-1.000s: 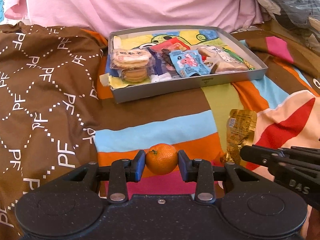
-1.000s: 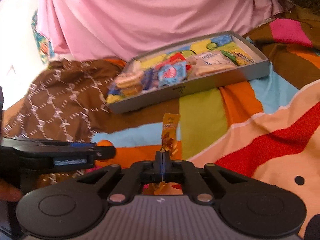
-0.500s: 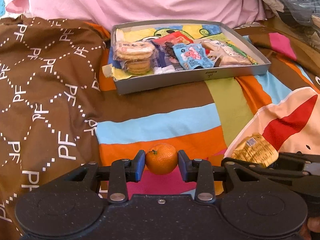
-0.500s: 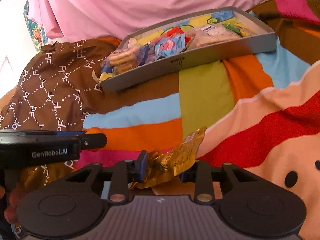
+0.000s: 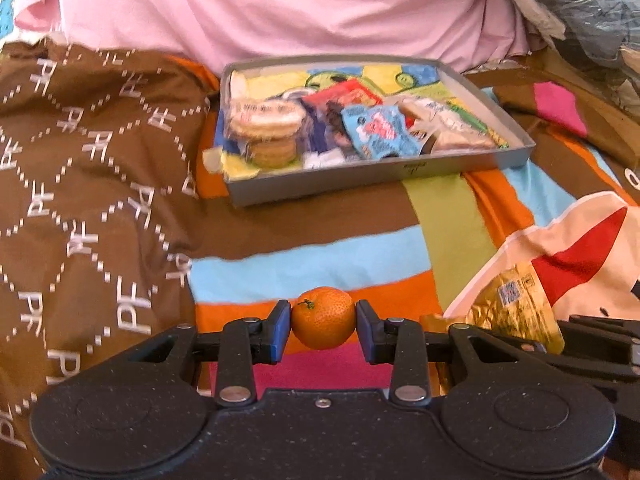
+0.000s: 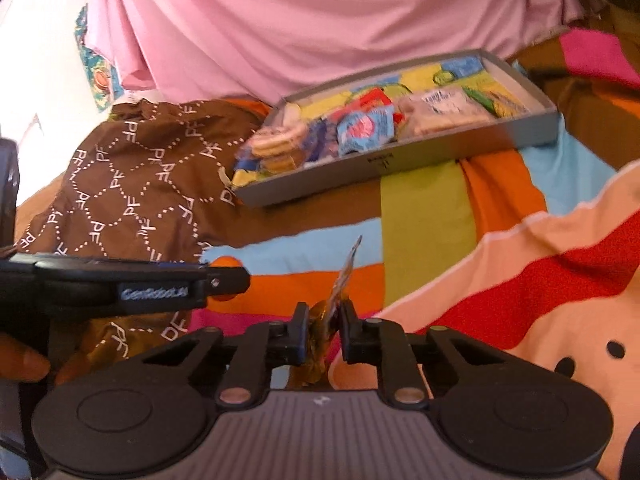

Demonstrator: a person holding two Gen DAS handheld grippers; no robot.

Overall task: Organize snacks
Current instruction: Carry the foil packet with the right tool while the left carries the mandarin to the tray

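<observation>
Bedding in bright stripes spreads ahead of our left gripper (image 5: 323, 331), whose pads press both sides of a small orange (image 5: 323, 318), with the grey snack tray (image 5: 372, 174) well ahead and already crowded, so we judge the round fruit could roll off the piled packets if we let it go there. From the right wrist, our right gripper (image 6: 324, 334) pinches a gold foil packet (image 6: 334, 304) by a thin, crumpled part, the tray ahead to the right, and we judge the slick foil could slip free.
</observation>
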